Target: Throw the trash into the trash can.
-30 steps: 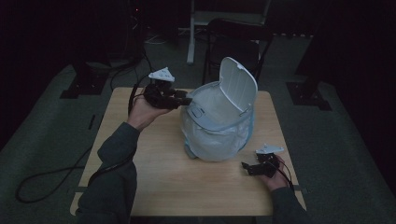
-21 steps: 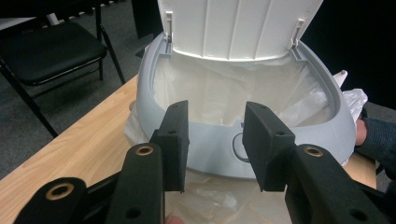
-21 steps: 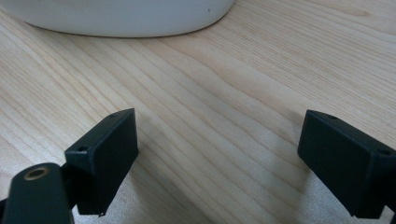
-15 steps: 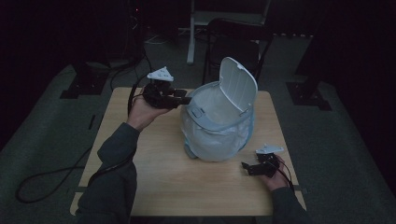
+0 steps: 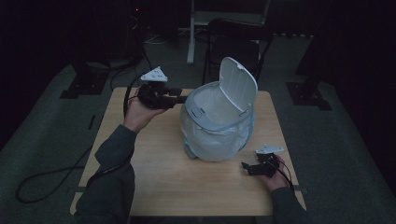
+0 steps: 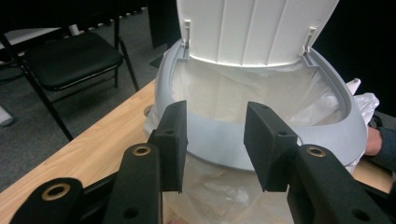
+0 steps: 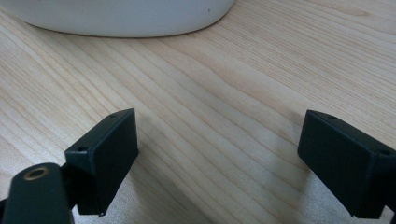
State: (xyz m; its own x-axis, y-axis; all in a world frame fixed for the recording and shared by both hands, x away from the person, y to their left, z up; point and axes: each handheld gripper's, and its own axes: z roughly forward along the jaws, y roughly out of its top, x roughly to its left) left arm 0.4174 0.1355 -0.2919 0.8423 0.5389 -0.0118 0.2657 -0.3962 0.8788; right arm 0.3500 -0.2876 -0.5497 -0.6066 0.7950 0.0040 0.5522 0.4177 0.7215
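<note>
A pale bin (image 5: 217, 133) lined with a clear plastic bag stands mid-table, its white lid (image 5: 238, 86) hinged up at the back. My left gripper (image 5: 180, 99) is held level at the bin's left rim. In the left gripper view its jaws (image 6: 215, 109) stand open just short of the grey rim (image 6: 224, 140). They have just been opening a little, and nothing is between them. The bag liner (image 6: 243, 93) and the raised lid (image 6: 252, 28) lie beyond. My right gripper (image 5: 245, 167) rests low at the front right, open wide (image 7: 217, 135) over bare wood, with the bin's base (image 7: 121, 16) ahead.
The wooden table (image 5: 159, 172) has free room in front of the bin and to its left. A black chair (image 5: 238, 42) stands behind the far edge. A cable (image 5: 42, 186) loops across the floor at the left. The other hand (image 6: 373, 140) shows past the bin.
</note>
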